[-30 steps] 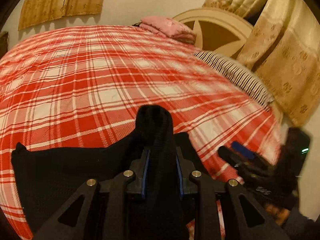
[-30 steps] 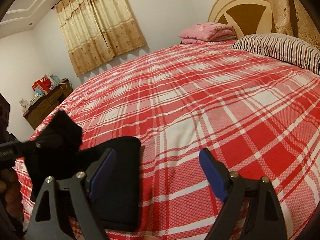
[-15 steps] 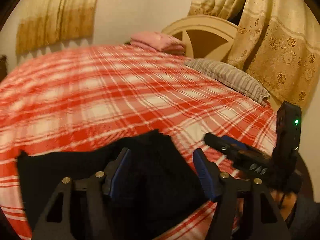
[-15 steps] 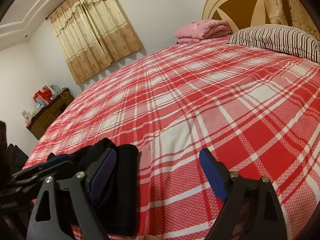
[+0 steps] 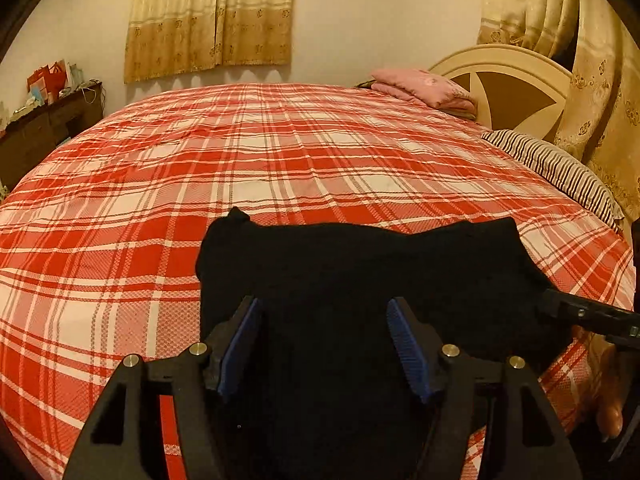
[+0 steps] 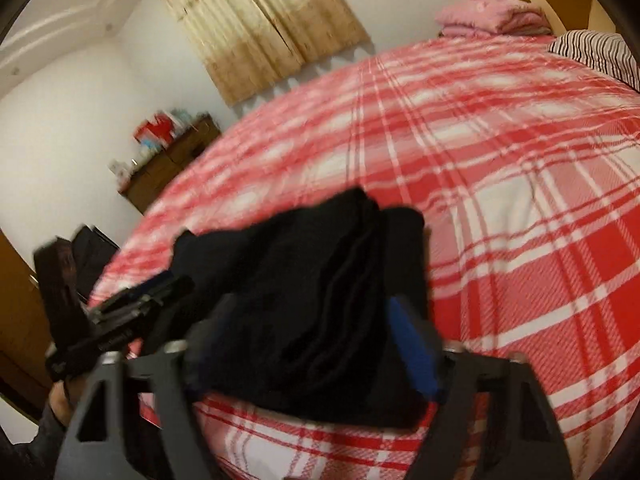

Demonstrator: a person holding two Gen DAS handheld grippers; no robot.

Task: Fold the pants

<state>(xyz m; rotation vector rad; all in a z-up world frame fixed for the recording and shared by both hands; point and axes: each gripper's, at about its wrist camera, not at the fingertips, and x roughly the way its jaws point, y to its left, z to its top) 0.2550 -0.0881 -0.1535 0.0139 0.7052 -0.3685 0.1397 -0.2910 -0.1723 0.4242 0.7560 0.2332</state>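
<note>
Bedroom, big bed (image 5: pixel 280 168) under red-and-white plaid cover.

Left wrist view: black pants (image 5: pixel 360 272) folded into a flat bundle near the front edge of the bed, right of centre. Left claw (image 5: pixel 324 344) over the near part of the pants, blue pads (image 5: pixel 240 344) apart, cloth visible between but not pinched; jaws just opened and now parked wide. Tip of right claw (image 5: pixel 592 316) poking in from the right edge at the pants' right end, fingers of a hand (image 5: pixel 608 392) below it. Pink folded bedding (image 5: pixel 424 88) at far end by cream headboard (image 5: pixel 508 80), striped pillow (image 5: pixel 560 168) at right, beige curtains (image 5: pixel 212 16) on back wall, dark dresser (image 5: pixel 44 128) at left with clutter on top.

Right wrist view, motion-blurred: same pants (image 6: pixel 320 292), layered folds showing, lying on the bed's near edge. Right claw (image 6: pixel 316 348) straddling the bundle, jaws just closing in, stack filling the gap between pads; can't tell through the blur whether pads actually press the cloth. Left claw (image 6: pixel 132 304) at left, touching the pants' far-left end. Curtain (image 6: pixel 260 20), dresser (image 6: pixel 168 168), pink bedding (image 6: pixel 488 16), striped pillow (image 6: pixel 596 52) behind.
</note>
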